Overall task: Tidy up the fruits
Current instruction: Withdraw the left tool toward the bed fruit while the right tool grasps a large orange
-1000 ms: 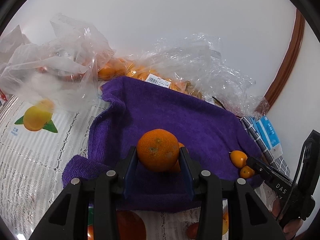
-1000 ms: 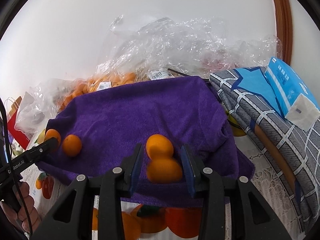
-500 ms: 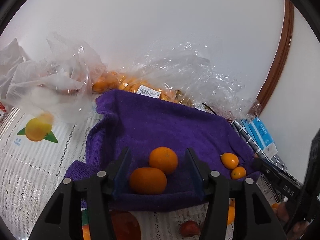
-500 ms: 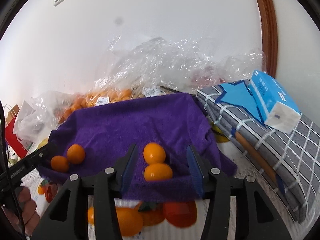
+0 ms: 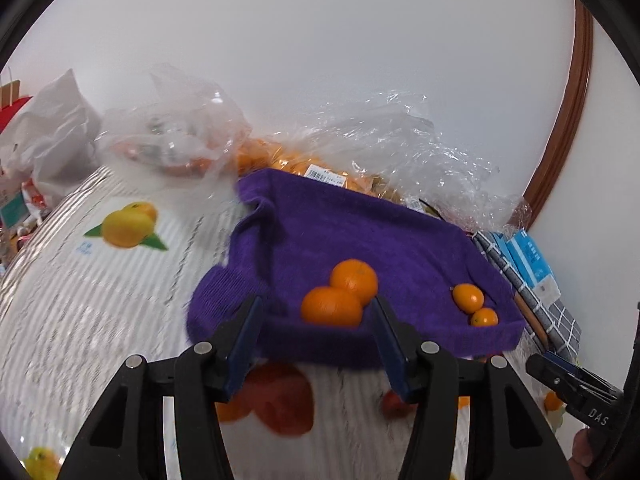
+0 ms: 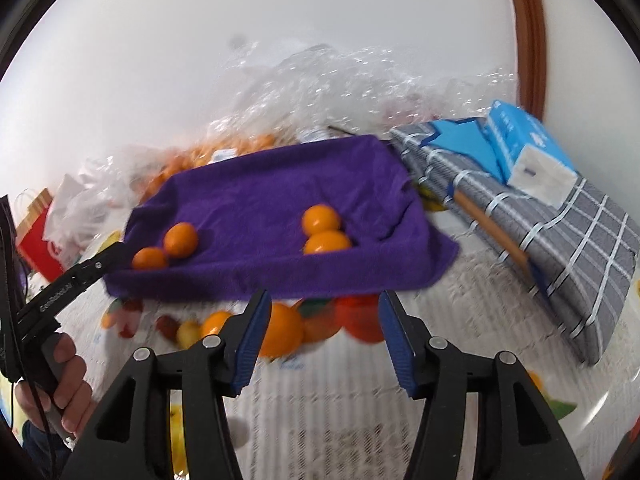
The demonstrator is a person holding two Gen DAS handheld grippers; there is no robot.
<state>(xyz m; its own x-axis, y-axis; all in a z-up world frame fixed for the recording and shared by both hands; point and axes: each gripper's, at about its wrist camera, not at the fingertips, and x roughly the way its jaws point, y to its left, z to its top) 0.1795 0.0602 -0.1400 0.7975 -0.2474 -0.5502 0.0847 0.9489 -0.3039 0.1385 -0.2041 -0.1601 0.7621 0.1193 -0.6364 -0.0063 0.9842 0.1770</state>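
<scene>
A purple towel [image 5: 352, 236] [image 6: 272, 192] lies on the table. Two oranges [image 5: 340, 296] [image 6: 168, 246] sit touching on its near left part. Two smaller orange fruits [image 5: 474, 304] [image 6: 322, 230] sit touching on its near right part. My left gripper [image 5: 316, 344] is open and empty, just short of the towel's near edge. My right gripper [image 6: 324, 340] is open and empty, held back from the towel over the tablecloth. The left gripper's tip also shows in the right wrist view [image 6: 100, 264].
Clear plastic bags with several oranges [image 5: 280, 156] [image 6: 224, 148] lie behind the towel by the wall. A folded grey checked cloth [image 6: 540, 216] with a blue tissue pack [image 6: 524, 140] lies at the right. White bags [image 5: 48, 136] stand at the left. The tablecloth [image 5: 100, 280] has printed fruit.
Both grippers opened, let go of their fruit onto the towel, and pulled back toward me. The fruits now rest in pairs on the towel.
</scene>
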